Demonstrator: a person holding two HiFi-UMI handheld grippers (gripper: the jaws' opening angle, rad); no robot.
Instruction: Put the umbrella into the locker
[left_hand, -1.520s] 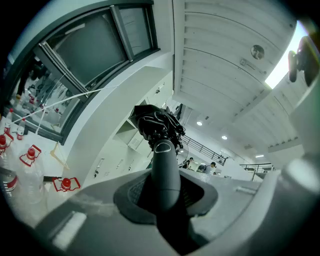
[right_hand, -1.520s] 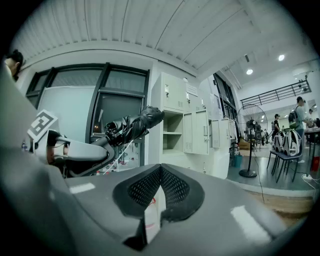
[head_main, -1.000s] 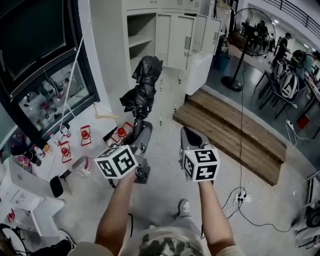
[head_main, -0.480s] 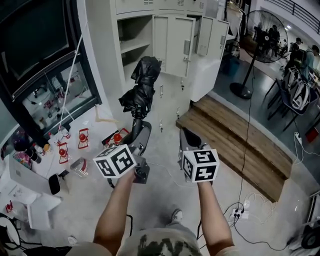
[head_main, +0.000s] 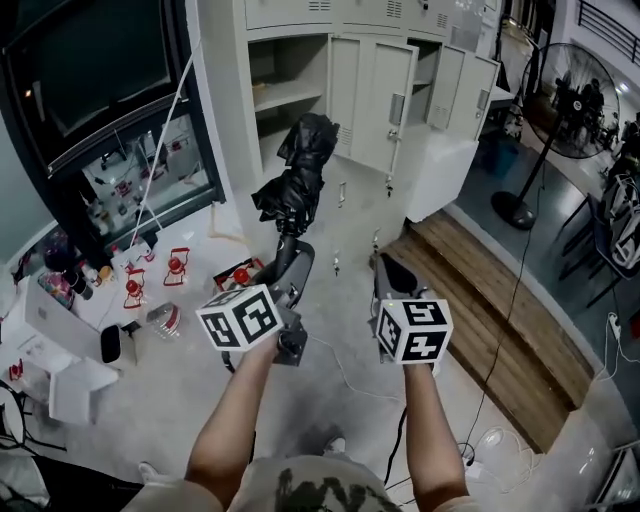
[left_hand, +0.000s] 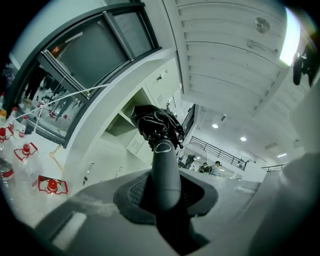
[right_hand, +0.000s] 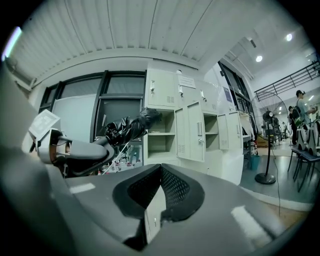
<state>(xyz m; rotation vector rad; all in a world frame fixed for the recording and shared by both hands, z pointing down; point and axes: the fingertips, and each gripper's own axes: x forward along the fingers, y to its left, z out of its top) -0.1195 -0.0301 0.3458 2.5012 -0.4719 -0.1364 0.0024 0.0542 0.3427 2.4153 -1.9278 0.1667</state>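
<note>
One umbrella (head_main: 298, 175) nearer one open locker (head_main: 290, 95)

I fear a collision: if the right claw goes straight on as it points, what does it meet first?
Most likely the white lockers, near the open compartment; nothing nearer shows in its path, but depth is unclear.

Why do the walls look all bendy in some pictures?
Left gripper view: the wide lens curves the ceiling, dark corners ring the picture. Right gripper view: the pale grey metal lockers bow outward. Head view: lines are straighter; the folded black umbrella looks sharp.
</note>
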